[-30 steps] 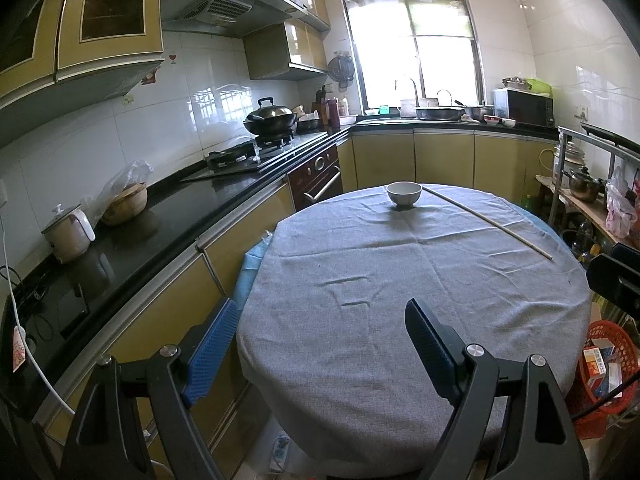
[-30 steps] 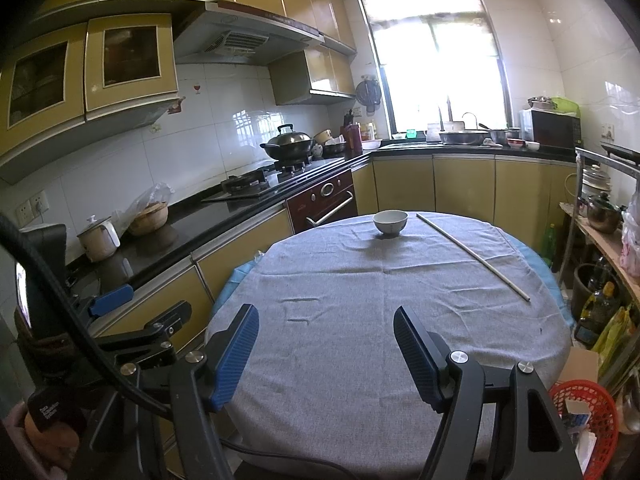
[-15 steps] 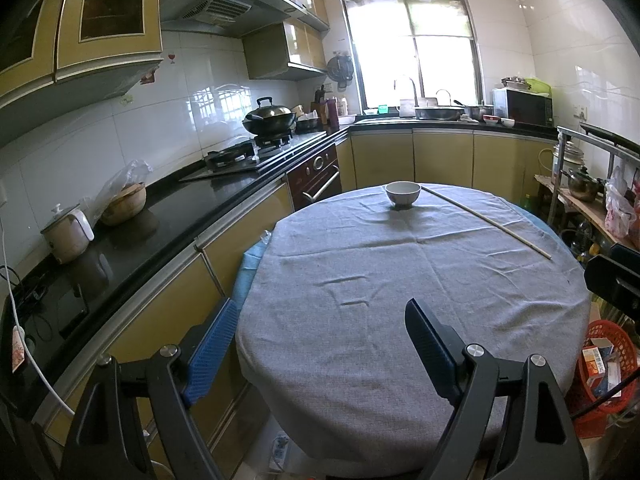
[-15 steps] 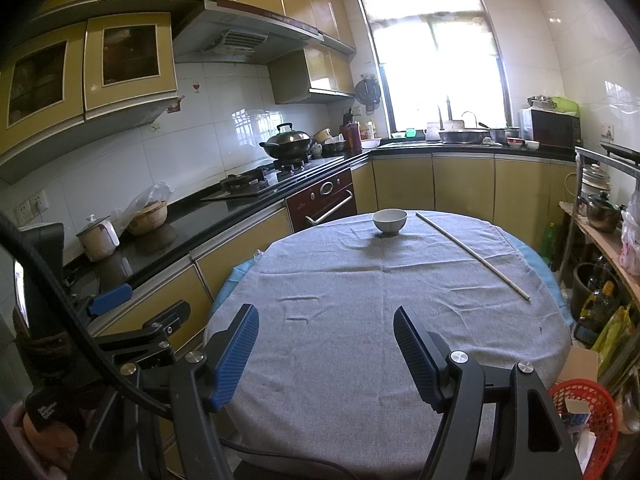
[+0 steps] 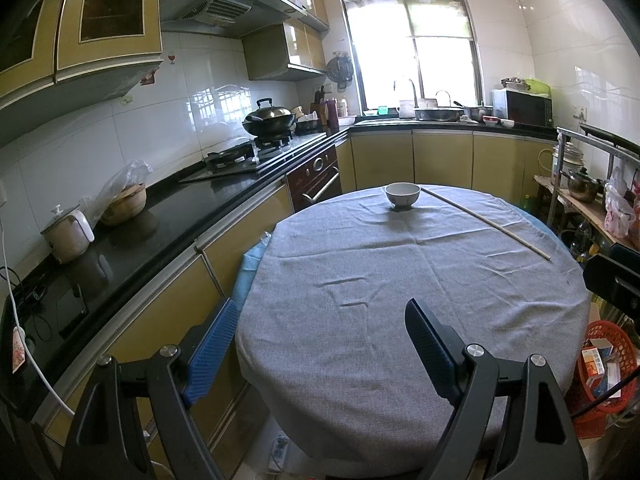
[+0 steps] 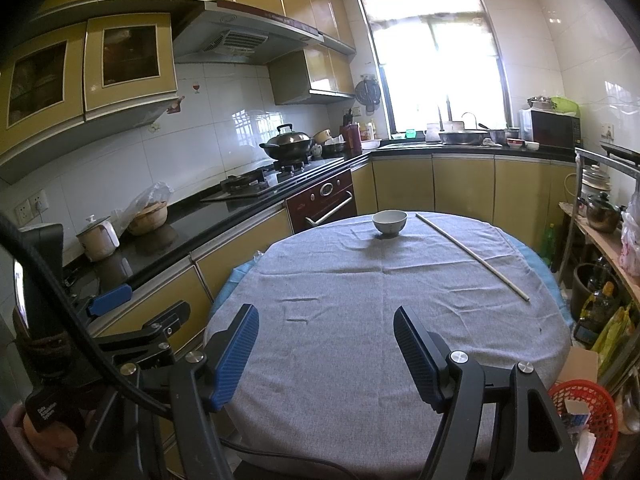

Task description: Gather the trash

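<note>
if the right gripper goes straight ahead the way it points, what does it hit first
Probably nothing close: the right gripper, jaws open and empty, points over the bare tablecloth. The bowl at the far side looks first in line, though depth is unclear.

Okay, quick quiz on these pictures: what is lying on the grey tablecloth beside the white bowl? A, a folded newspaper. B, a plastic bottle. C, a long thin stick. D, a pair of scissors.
C: a long thin stick lies across the grey tablecloth to the right of the white bowl, apart from it.

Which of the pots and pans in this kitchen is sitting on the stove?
The lidded black wok sits on the far burner. The steel pot stands on the right-hand shelf, the clay pot on the counter.
</note>
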Demonstrator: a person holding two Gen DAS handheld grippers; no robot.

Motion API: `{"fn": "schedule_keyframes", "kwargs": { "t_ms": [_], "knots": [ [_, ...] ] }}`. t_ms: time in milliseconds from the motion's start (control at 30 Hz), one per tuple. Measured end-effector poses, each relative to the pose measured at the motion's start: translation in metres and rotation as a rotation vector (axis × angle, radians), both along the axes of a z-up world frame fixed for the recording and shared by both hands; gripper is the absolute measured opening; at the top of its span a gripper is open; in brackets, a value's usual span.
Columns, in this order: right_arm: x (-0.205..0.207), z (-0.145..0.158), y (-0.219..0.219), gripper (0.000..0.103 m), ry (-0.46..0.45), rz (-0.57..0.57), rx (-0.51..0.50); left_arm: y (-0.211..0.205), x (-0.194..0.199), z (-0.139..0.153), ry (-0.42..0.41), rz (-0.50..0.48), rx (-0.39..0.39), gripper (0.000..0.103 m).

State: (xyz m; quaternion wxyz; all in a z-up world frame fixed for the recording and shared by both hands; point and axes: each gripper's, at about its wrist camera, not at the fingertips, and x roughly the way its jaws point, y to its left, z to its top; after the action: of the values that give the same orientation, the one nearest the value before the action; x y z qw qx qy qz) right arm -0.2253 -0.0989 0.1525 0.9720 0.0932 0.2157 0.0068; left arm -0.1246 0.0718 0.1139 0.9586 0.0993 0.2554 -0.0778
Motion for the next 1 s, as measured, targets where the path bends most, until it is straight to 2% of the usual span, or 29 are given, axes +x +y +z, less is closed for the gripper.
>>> {"fn": "schedule_keyframes", "kwargs": {
  "t_ms": [1000],
  "knots": [
    [0.0009,0.0005,-0.0055,0.073,-0.001,-0.009,0.004,-0.0008,0.0017,0.0004,0.001,-0.003,0.005,0.086]
  ]
}}
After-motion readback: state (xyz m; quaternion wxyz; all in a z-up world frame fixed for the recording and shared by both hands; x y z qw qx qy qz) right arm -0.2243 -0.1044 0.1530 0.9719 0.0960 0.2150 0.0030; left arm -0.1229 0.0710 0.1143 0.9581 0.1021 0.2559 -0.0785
